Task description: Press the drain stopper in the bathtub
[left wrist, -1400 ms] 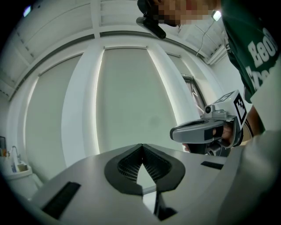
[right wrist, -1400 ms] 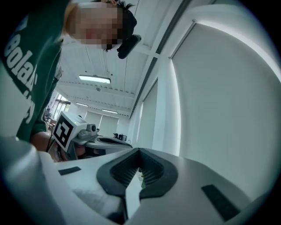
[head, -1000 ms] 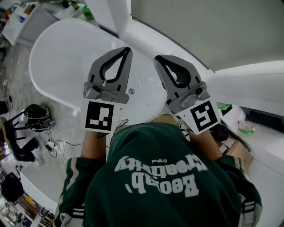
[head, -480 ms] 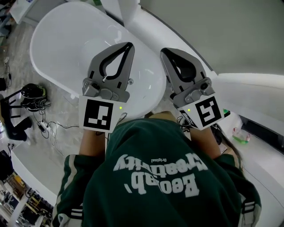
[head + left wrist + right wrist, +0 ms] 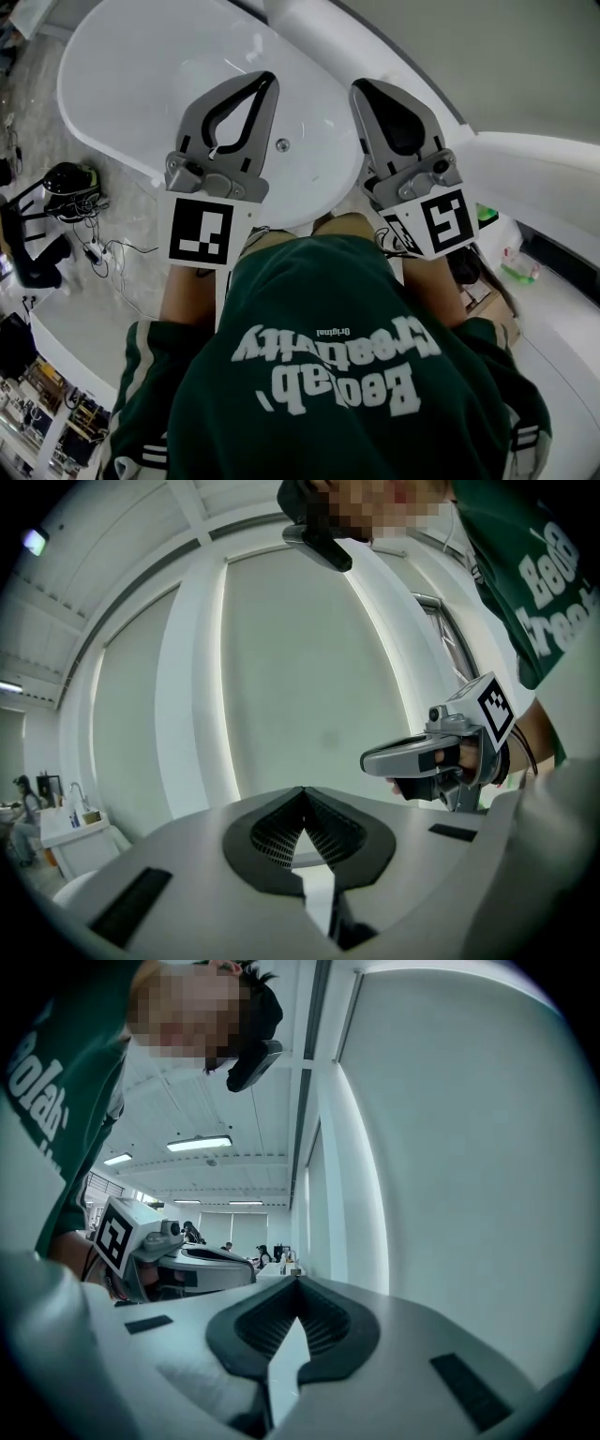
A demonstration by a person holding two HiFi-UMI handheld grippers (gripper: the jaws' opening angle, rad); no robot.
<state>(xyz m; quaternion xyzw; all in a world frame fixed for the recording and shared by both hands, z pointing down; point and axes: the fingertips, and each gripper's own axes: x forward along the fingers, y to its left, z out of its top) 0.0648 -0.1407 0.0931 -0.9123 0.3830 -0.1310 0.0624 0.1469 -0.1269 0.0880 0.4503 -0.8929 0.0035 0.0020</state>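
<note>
Listing left to right: left gripper (image 5: 265,84), fingers (image 5: 169,855) together and empty, was held above the bathtub (image 5: 122,56); drain stopper (image 5: 282,144) sat on the tub floor between the two tools; right gripper (image 5: 362,87), fingers likewise closed on nothing, hung alongside. Neither pointed down at the stopper, so a hasty descent risked glancing off that small glossy disc.

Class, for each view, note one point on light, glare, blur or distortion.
Head view: even light, the white bathtub nearly washed out. Left gripper view: fisheye bows the wall panels; corners go dark. Right gripper view: same bowing, a bluish cast, ceiling lights glaring.
</note>
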